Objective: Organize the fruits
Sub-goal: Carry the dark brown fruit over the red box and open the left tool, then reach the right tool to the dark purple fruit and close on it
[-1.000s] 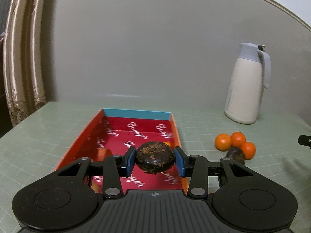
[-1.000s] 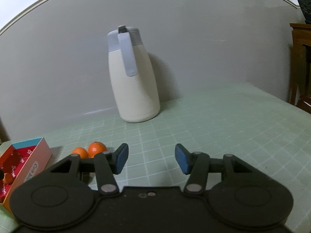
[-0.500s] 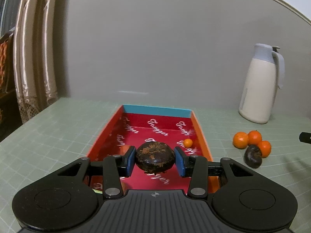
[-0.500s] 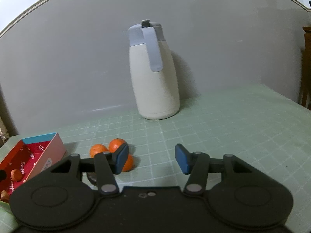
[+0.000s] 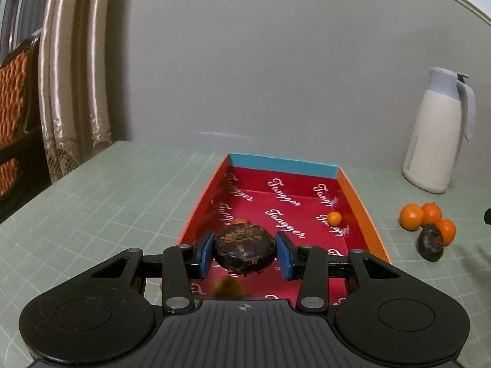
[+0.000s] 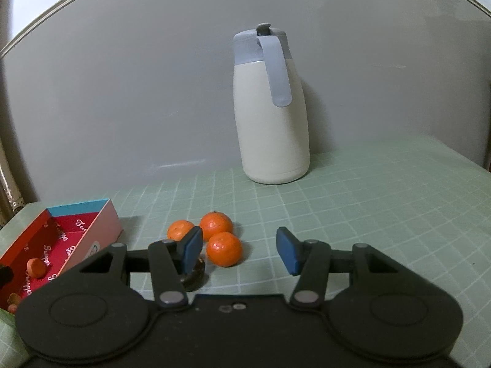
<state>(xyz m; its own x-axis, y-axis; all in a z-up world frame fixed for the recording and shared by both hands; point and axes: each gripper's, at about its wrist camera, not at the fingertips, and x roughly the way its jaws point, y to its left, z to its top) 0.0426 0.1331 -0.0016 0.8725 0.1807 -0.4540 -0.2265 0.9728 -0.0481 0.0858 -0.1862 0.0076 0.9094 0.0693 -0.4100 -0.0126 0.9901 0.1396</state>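
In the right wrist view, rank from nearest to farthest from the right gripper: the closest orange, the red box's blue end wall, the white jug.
1. Closest orange, just ahead, left of centre.
2. Blue end wall, far left.
3. White jug, against the back wall.

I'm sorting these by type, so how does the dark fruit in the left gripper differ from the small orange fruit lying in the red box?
The dark fruit is brown-black and rough; the small orange fruit is bright and smooth. The dark fruit is bigger and flattened, the orange one rounder. The dark fruit is clamped above the red box; the orange one lies inside.
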